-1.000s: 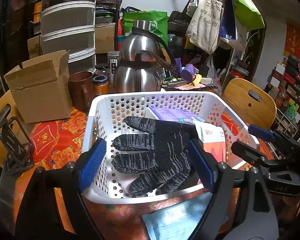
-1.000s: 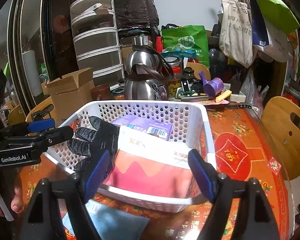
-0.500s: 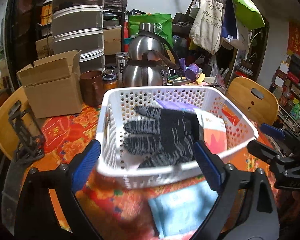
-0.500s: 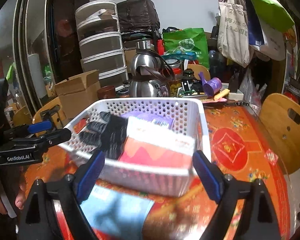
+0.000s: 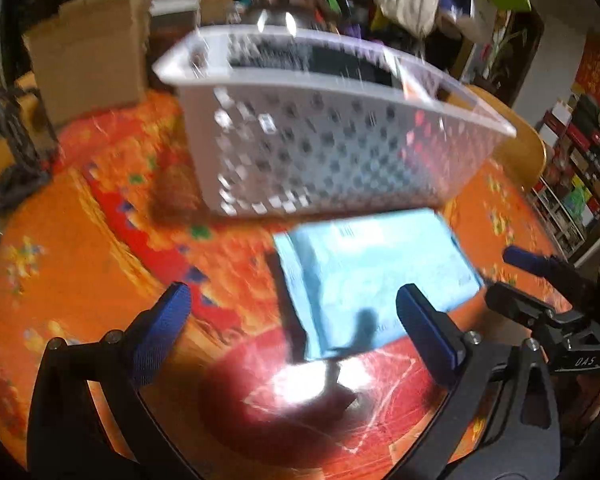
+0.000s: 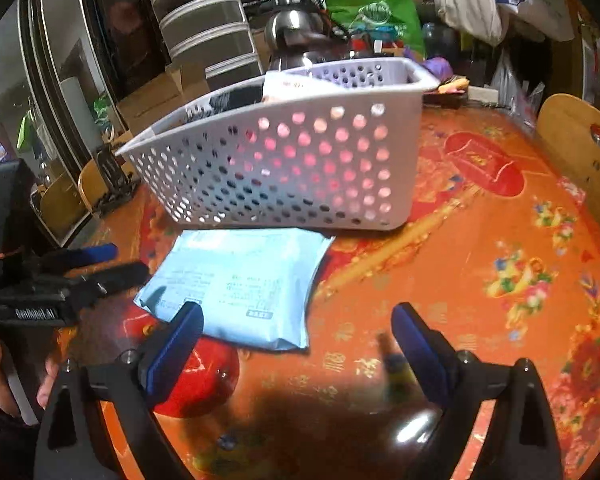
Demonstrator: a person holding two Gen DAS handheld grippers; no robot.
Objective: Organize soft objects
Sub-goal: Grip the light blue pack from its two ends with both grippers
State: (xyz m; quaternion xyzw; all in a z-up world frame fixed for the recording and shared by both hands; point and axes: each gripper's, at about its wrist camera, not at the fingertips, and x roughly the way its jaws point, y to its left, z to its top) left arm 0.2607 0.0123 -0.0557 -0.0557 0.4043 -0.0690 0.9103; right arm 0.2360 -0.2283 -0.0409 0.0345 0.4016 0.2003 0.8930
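Both hand-held grippers, left [image 5: 288, 320] and right [image 6: 296, 326], opening, empty; white basket [image 6: 284, 168] with black glove [image 6: 224, 102], carton [image 6: 288, 86].

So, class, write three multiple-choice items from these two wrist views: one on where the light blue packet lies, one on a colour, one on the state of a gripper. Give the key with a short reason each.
1. Where does the light blue packet lie?
A. Inside the basket
B. On the tablecloth in front of the basket
C. On the wooden chair

2. What colour is the perforated basket?
A. White
B. Green
C. Black

3. What is between the fingers of the left gripper?
A. A black glove, clamped
B. The basket rim, clamped
C. Nothing gripped; its jaws are opening

Key:
1 B, the packet rests flat on the orange tablecloth, just outside the basket's near wall.
2 A, its holed walls are white in both views.
3 C, the blue pads stand wide apart, pressing on nothing, with only the packet's near edge below them.
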